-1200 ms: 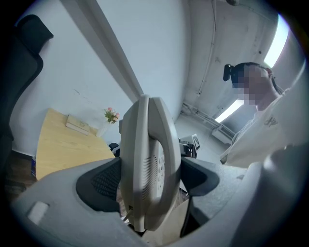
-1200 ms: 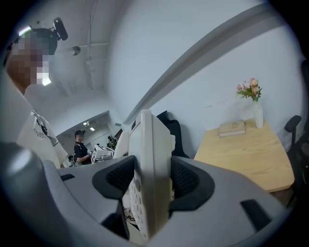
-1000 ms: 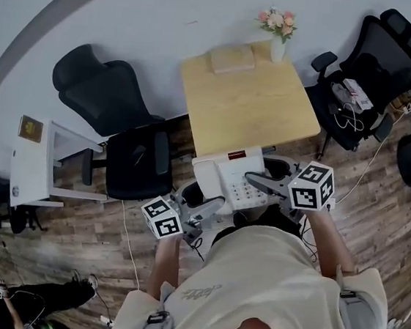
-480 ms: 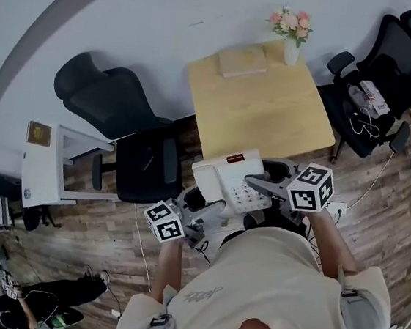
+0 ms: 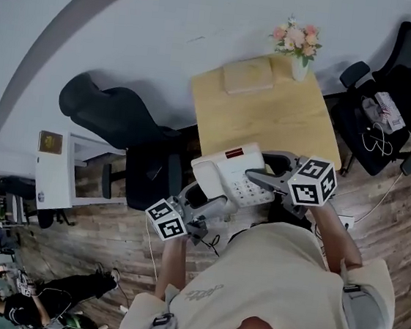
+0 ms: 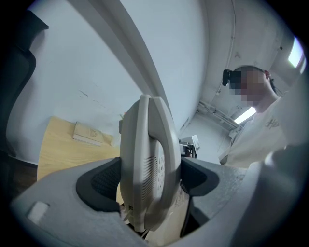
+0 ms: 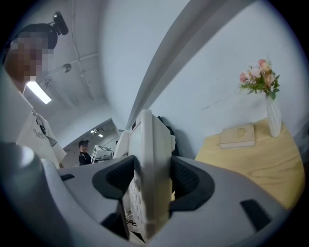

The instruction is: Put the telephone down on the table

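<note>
Over the near edge of the light wooden table (image 5: pixel 269 123), a white desk telephone (image 5: pixel 228 171) hangs between the two grippers, keypad facing up. It seems to sit slightly above the tabletop, though the head view does not show clearly whether its base touches the wood.

The left gripper (image 5: pixel 210 204) comes in from the phone's near left side. In its own view the jaws are pinched on the phone's edge, where the handset (image 6: pixel 145 164) lies in its cradle, with the dark pads pressed against both faces. The right gripper (image 5: pixel 259 179) reaches in from the right. Its jaws are likewise clamped on the thin edge of the phone's body, one pad against the keypad side and the other against the underside.

At the far end of the table lies a pale book (image 5: pixel 249 75), and a white vase of pink flowers (image 5: pixel 298 49) stands at the far right corner. A black office chair (image 5: pixel 115 116) stands left of the table, with a small white side table (image 5: pixel 57 176) beyond it. Another black chair (image 5: pixel 389 107) on the right holds cables.
</note>
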